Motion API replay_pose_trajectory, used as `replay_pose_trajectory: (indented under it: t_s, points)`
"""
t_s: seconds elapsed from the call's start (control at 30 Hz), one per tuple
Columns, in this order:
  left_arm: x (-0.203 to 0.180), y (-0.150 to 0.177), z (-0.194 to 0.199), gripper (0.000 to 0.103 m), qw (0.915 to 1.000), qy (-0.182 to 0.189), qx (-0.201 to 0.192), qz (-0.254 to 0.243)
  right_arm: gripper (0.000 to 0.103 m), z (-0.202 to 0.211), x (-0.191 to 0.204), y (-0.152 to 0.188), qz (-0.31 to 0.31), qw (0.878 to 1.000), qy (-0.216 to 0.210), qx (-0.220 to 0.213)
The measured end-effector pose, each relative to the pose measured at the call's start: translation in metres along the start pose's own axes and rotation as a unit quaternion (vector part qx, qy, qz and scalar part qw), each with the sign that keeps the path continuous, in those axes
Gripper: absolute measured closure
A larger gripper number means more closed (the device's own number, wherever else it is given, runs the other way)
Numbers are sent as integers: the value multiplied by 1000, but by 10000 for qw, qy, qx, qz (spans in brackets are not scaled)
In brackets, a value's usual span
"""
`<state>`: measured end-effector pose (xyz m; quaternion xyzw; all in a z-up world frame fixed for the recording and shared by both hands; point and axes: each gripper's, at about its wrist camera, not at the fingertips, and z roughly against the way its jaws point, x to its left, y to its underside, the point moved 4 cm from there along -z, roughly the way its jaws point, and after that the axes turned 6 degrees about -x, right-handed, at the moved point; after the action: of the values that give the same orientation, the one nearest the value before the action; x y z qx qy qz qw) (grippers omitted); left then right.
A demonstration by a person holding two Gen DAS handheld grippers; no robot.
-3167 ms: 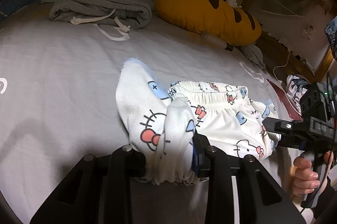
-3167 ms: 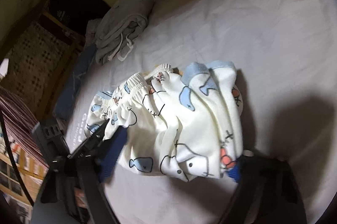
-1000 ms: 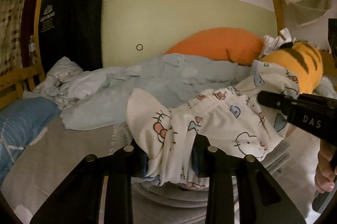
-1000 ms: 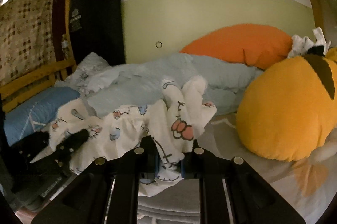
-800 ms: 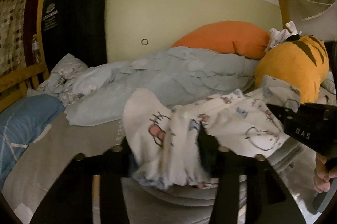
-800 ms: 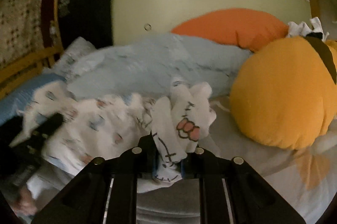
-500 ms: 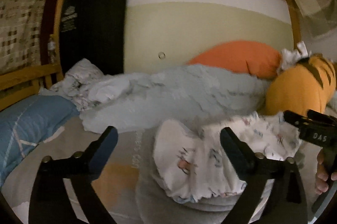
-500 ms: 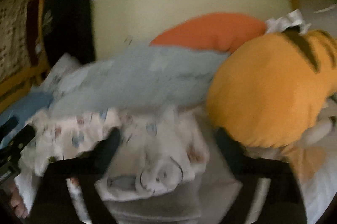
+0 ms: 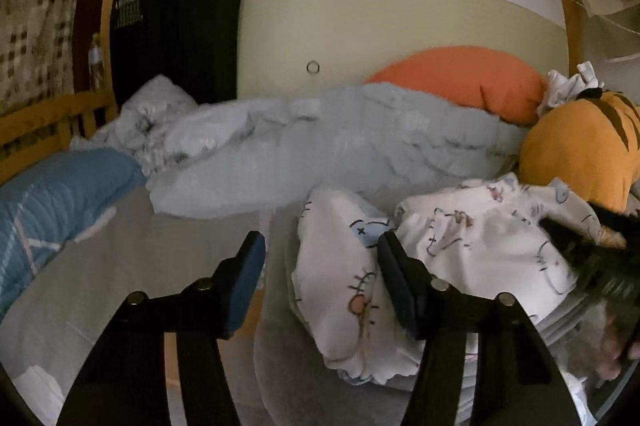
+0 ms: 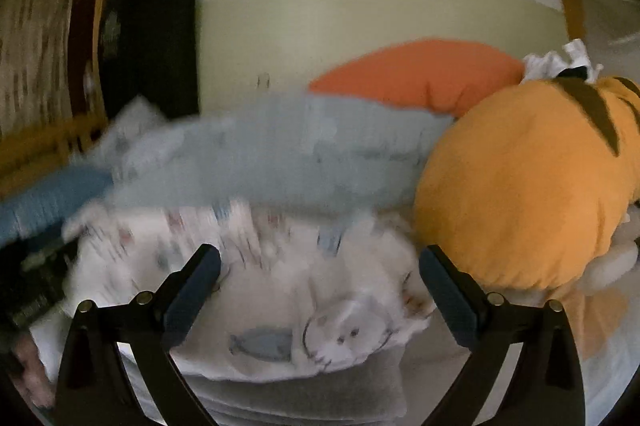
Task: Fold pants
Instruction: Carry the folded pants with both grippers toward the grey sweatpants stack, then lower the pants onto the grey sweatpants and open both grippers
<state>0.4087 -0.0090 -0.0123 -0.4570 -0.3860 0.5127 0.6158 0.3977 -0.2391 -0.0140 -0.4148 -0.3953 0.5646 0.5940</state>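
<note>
The white cartoon-print pants (image 9: 472,246) lie as a folded bundle on a folded grey garment (image 9: 296,378). My left gripper (image 9: 320,242) hovers over the bundle's left end, its jaws closing. That end sits between the fingers (image 9: 240,286), and the left pad is clear of it. In the blurred right wrist view the pants (image 10: 288,298) rest under my right gripper (image 10: 320,254), which stands wide open and grips nothing. The right gripper (image 9: 592,254) also shows as a dark blur at the bundle's far right.
A yellow tiger plush (image 10: 520,185) presses against the pants' right side, with an orange pillow (image 9: 460,77) behind it. A crumpled pale blue duvet (image 9: 320,145) lies along the wall. A blue quilt (image 9: 48,193) and a wooden rail (image 9: 48,113) are at the left.
Both grippers were shut on the pants and have let go. The bundle now rests on the grey garment. The left jaws have since narrowed again, and both grippers have sunk slightly.
</note>
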Motion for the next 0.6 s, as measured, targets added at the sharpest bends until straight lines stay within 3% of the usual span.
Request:
replay_pose_trajectory:
  t_s: [0.3,0.4,0.47,0.53,0.6]
  points:
    - [13,7,-6,27,9989,144,122,433,1,-22,-16,17,-701,9960,-418,364]
    - [10,6,-4,24,9994,46,37,334,1,-21,-13,17,-664,9965,-377,349]
    - [8,5,-1,18,9997,-80,-53,226,1,-19,-11,16,-603,9972,-322,312]
    - [10,3,2,3,9994,-245,-145,171,1,-16,-10,14,-572,9976,-296,271]
    - [14,2,5,1,9991,-275,-227,233,1,-14,-9,12,-539,9978,-306,244]
